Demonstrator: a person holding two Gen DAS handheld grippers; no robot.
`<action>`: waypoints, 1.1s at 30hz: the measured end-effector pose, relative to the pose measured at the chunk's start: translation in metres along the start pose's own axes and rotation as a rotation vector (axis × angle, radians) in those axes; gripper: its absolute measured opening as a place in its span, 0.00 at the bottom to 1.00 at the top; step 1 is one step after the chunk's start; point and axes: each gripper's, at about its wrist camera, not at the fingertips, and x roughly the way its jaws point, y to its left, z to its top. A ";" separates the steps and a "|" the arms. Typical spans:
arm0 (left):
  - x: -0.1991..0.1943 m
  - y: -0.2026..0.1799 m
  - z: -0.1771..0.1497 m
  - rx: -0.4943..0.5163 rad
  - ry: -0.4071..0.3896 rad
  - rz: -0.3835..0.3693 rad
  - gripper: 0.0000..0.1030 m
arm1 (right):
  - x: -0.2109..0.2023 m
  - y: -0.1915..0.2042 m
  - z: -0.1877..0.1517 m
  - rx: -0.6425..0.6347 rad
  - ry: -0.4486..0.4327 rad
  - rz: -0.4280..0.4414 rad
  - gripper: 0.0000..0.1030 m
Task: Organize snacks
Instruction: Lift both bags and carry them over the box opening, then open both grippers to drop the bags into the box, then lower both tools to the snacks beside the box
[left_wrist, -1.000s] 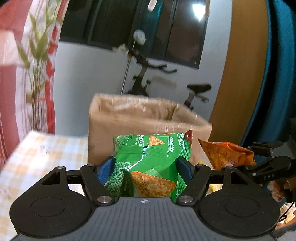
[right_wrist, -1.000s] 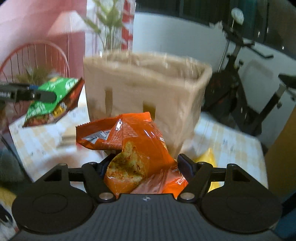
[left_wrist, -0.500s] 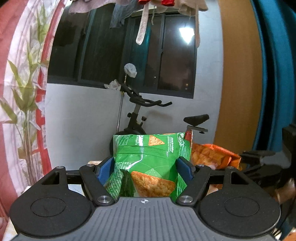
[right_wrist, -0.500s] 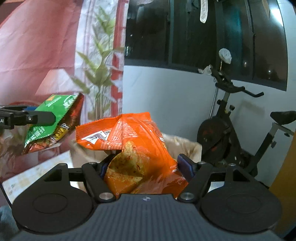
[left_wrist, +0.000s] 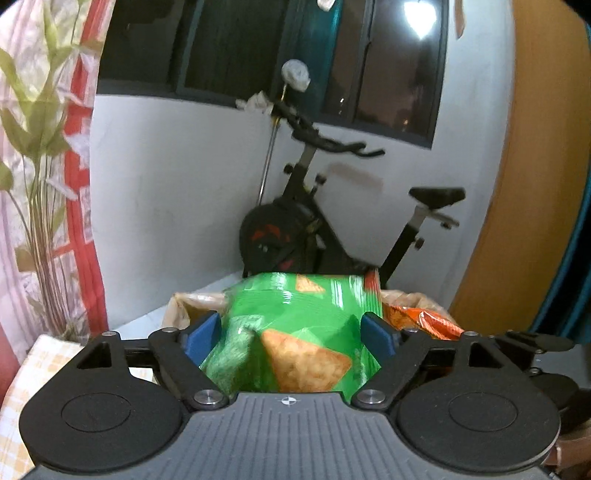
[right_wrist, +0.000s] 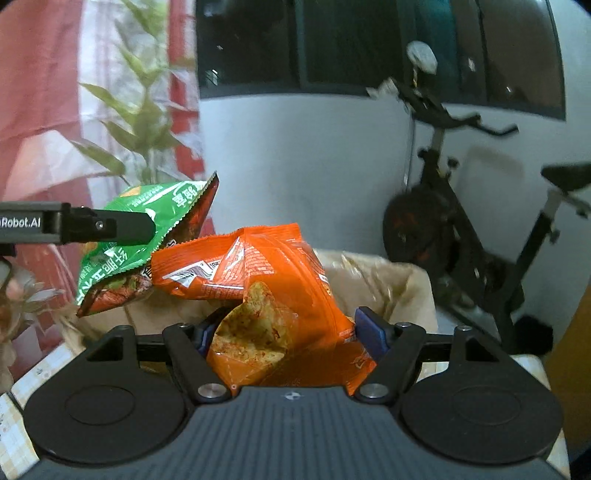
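The left hand-held gripper (left_wrist: 291, 334) has its jaws spread wide, just opened further, with the green snack bag (left_wrist: 295, 332) between the blue pads; whether they press it is hard to tell through the blur. The bag stands on end, top edge away from the camera. The right hand-held gripper (right_wrist: 291, 332) clasps the crumpled orange snack bag (right_wrist: 266, 291), whose lower end is hidden behind its body. Beyond both bags is the brown box (right_wrist: 391, 284), its base cut off, on the checked bench (left_wrist: 22, 373). An exercise bike (left_wrist: 332, 221) stands farther off.
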 end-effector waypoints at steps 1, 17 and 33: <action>0.004 0.002 0.000 -0.004 0.011 0.005 0.82 | 0.003 -0.002 -0.001 0.007 0.012 -0.015 0.75; -0.065 0.021 -0.016 -0.035 0.002 0.034 0.81 | -0.041 -0.002 -0.012 0.049 -0.030 0.002 0.83; -0.137 0.014 -0.113 -0.106 0.096 0.024 0.81 | -0.116 0.021 -0.094 0.049 0.082 0.044 0.83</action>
